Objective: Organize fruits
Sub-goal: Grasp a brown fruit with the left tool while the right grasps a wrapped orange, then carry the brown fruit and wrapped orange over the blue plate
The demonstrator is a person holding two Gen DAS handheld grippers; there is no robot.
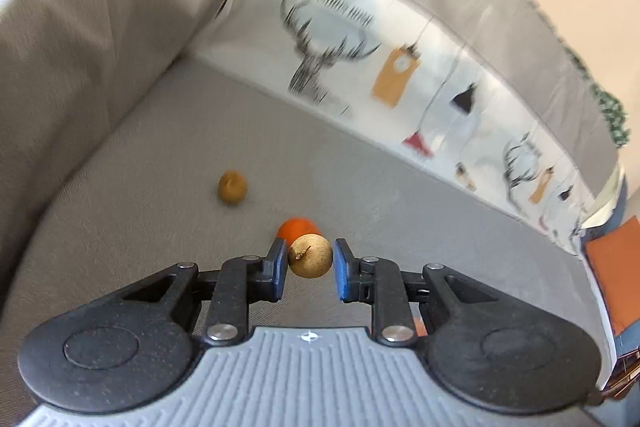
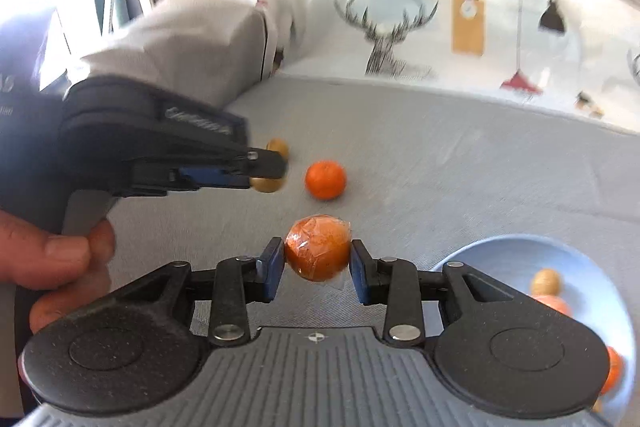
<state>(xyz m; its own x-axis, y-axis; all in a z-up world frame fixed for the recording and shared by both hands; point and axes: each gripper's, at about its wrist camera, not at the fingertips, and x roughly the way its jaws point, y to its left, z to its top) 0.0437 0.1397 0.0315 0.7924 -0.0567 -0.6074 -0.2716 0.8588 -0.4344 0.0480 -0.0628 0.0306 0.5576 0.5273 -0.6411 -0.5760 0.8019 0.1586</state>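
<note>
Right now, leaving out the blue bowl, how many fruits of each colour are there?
Orange: 2, loose mandarin, wrapped orange fruit in right claw.
Brown: 2, loose brown fruit, held brown fruit in left claw.
Total: 4.

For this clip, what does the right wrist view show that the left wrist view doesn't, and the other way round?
Only the right wrist view shows the right gripper clamped on a plastic-wrapped orange fruit, the blue bowl already holding fruit, and the person's hand on the left gripper's handle.

Only the left wrist view shows, head-on, the left gripper pinching a small tan fruit between its pads.

Both show the grey cushion, the deer-print fabric behind it, a loose orange and another tan fruit lying on the cushion.
</note>
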